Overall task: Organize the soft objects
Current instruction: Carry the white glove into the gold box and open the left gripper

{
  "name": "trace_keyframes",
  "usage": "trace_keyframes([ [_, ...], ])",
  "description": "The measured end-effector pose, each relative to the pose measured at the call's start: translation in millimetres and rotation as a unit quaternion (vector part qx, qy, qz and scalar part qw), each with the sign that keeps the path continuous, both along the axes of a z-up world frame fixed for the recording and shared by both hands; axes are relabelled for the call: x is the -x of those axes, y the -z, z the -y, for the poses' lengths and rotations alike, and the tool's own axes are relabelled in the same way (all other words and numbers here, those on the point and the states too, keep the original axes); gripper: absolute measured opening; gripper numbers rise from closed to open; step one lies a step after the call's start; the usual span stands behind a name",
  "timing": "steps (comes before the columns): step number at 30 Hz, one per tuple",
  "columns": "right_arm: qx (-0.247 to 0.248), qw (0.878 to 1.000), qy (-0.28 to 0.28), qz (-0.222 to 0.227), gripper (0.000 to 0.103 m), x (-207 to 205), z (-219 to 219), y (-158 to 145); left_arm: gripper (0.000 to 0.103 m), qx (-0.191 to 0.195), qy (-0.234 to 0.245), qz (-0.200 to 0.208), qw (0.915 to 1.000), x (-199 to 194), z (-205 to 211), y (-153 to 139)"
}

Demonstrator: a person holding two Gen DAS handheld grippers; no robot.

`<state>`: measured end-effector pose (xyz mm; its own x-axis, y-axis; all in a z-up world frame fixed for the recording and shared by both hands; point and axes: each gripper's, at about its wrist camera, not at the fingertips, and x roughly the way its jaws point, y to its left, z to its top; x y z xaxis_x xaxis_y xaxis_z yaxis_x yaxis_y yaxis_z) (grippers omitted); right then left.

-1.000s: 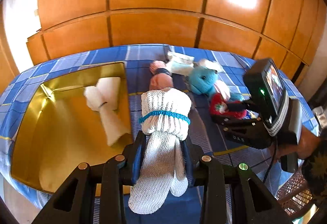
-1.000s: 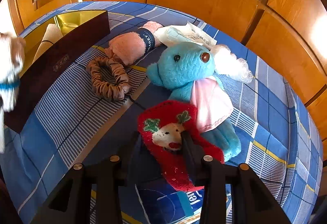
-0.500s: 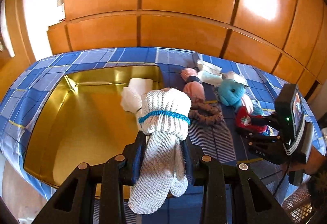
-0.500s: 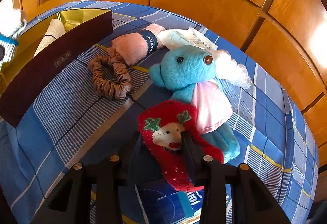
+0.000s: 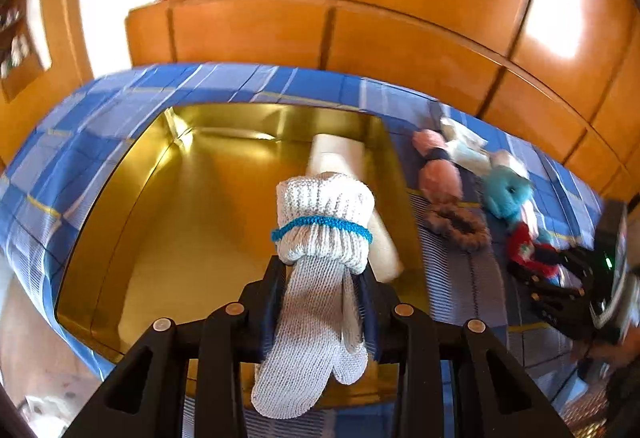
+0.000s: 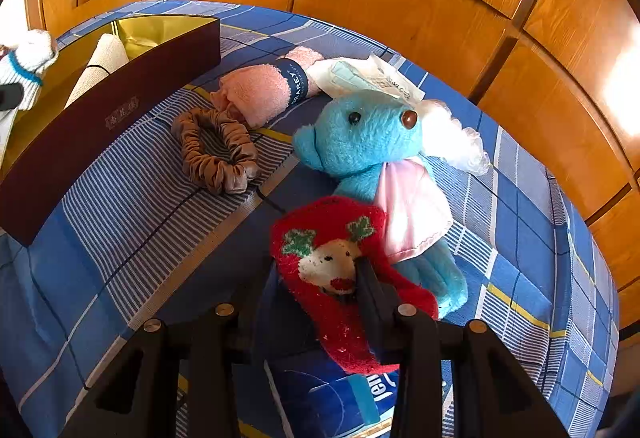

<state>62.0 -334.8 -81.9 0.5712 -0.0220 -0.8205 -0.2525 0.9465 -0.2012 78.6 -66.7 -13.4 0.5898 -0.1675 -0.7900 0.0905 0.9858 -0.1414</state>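
Observation:
My left gripper (image 5: 322,278) is shut on a white knitted glove (image 5: 324,210) with a blue band and holds it above the open gold box (image 5: 132,198). A rolled white cloth (image 5: 340,154) lies inside the box, just behind the glove. My right gripper (image 6: 318,278) is shut on a red Christmas sock (image 6: 332,234) that rests against a blue teddy (image 6: 360,138) on the blue checked sheet. In the right wrist view the glove (image 6: 28,66) shows at the far left, over the box (image 6: 100,126).
Between the box and the teddy lie a brown scrunchie (image 6: 216,150), a rolled pink towel (image 6: 260,90) and a white packet (image 6: 360,74). A blue packet (image 6: 332,398) lies under the right gripper. Wooden panels stand behind the bed.
The left gripper has carried the glove leftward, from beside the box's right wall to above its inside. The right gripper and the red sock have stayed put.

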Motion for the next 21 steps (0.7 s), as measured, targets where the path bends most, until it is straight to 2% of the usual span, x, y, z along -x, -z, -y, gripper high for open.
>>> trace_keyframes([
  [10, 0.003, 1.0, -0.003, -0.003, 0.039, -0.7, 0.2, -0.8, 0.035, -0.015, -0.019, -0.032, 0.9992, -82.2, -26.9, 17.1],
  [21, 0.004, 1.0, -0.003, -0.004, 0.039, -1.2, -0.4, -0.7, 0.042, -0.013, -0.017, -0.061, 0.9979, -145.1, -8.2, 44.4],
])
